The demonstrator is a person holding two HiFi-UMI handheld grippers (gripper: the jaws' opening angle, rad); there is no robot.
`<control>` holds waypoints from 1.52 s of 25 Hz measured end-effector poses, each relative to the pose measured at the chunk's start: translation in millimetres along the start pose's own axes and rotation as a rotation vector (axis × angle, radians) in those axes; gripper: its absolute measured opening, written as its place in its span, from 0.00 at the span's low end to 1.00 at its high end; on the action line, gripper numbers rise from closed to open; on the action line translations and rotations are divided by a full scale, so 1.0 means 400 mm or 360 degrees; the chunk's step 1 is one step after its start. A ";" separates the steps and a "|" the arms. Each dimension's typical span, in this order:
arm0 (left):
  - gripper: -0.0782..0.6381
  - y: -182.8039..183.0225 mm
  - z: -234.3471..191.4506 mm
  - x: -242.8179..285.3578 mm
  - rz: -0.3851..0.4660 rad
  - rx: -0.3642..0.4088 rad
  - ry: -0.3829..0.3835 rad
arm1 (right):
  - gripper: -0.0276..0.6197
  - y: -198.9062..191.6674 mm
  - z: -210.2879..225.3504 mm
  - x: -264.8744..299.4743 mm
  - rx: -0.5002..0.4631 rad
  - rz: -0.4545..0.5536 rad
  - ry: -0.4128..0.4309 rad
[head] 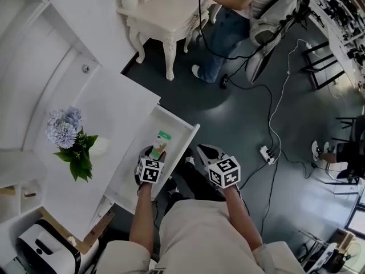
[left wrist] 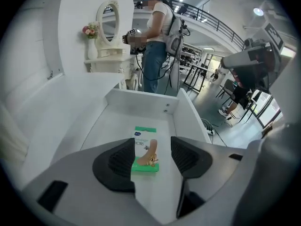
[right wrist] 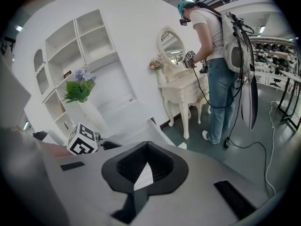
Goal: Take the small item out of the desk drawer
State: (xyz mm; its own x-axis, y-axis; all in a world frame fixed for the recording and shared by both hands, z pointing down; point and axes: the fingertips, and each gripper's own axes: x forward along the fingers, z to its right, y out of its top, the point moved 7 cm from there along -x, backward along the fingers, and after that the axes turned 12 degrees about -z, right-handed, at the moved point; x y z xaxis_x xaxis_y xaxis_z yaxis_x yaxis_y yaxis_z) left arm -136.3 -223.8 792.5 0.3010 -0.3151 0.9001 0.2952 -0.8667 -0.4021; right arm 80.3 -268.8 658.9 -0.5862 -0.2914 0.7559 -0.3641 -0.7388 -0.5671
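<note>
The white desk drawer (head: 181,131) stands pulled out, its floor and walls filling the left gripper view (left wrist: 117,121). A small flat green packet (head: 162,141) with a foot printed on it lies on the drawer floor (left wrist: 146,150). My left gripper (head: 155,153) hangs over the drawer's near end, open (left wrist: 153,157), with the packet lying in the gap just beyond its pads, which do not press on it. To the right of the drawer, over the dark floor, my right gripper (head: 206,151) is shut and holds nothing (right wrist: 147,146).
A vase of pale blue flowers (head: 69,137) stands on the white desk top (head: 108,113). Another person (head: 234,16) works at a white dressing table (head: 165,13) beyond. Cables and a power strip (head: 267,153) lie on the dark floor at right.
</note>
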 end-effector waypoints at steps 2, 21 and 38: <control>0.48 -0.007 -0.008 0.023 -0.0041 0.0021 0.0002 | 0.08 -0.008 0.006 0.005 0.0007 -0.0015 0.0002; 0.58 0.005 -0.035 0.214 -0.0325 0.0102 0.0034 | 0.08 -0.045 0.079 0.008 0.0025 -0.0116 -0.0008; 0.60 -0.002 -0.050 0.256 -0.0394 0.0105 0.0094 | 0.08 -0.083 0.101 -0.018 0.0050 -0.0129 -0.0046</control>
State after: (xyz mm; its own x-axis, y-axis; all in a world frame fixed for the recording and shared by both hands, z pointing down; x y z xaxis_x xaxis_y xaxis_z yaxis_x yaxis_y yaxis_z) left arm -123.7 -263.2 888.4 0.1597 -0.1203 0.9798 0.4123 -0.8937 -0.1769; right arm 125.8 -266.6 685.4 -0.5345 -0.2466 0.8084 -0.3865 -0.7793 -0.4932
